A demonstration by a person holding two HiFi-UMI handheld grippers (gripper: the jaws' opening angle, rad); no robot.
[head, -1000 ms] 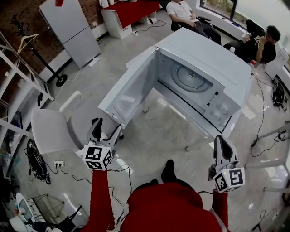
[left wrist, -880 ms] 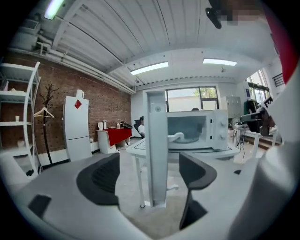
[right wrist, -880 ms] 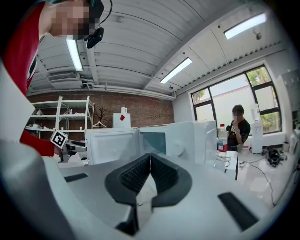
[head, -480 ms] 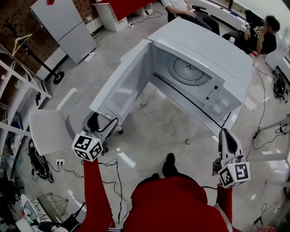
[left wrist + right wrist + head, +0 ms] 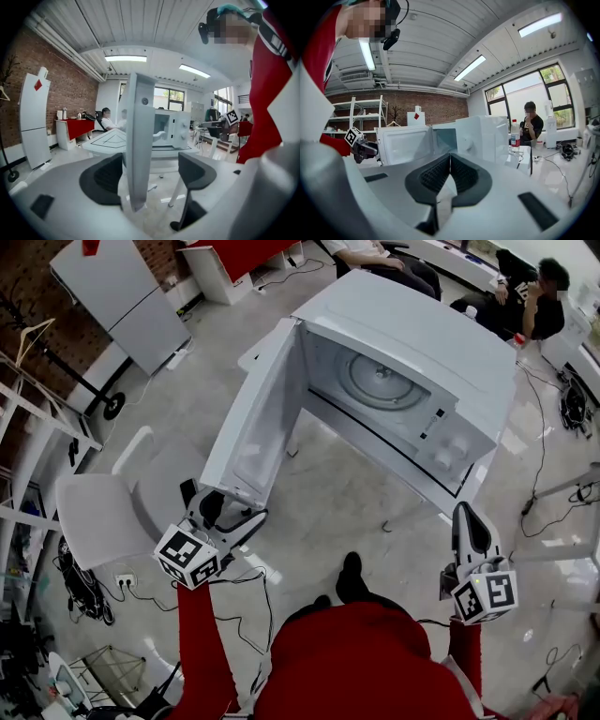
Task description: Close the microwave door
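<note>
- Microwave door (image 5: pixel 255 423) stood wide open, hinged at the far-left corner of the microwave (image 5: pixel 427 338) and swung out toward the near left, so that its inner face looked right across the gap in front of the cavity.
- The open cavity exposed the turntable (image 5: pixel 380 381); the control panel (image 5: pixel 441 448) lay on the right of the opening, the side that the door's free edge has to meet.
- The microwave rested on a white tabletop (image 5: pixel 104 140), seen beyond the door in the left gripper view.
- The left hand-held gripper (image 5: pixel 225 512) was placed at the near, free edge of the door, the farthest point from the hinge, presumably because a push there turns the door most easily.
- In the left gripper view the jaws of that hand-held gripper (image 5: pixel 150 176) stood wide apart with the door's edge (image 5: pixel 139 150) upright between them, closer to the left-hand pad. They straddled the panel rather than clamped it; contact with the pad could not be confirmed.
- This straddling hold probably served to guide the door sideways through its arc without a grip.
- The right hand-held gripper (image 5: pixel 469 526) hung at the near right, well apart from the microwave.
- Its jaws (image 5: pixel 449 176) were pressed together with nothing between them, which suggests that it had no part in this step.
- Judged stage: closing swing not completed; the door remained far from the cavity front.
</note>
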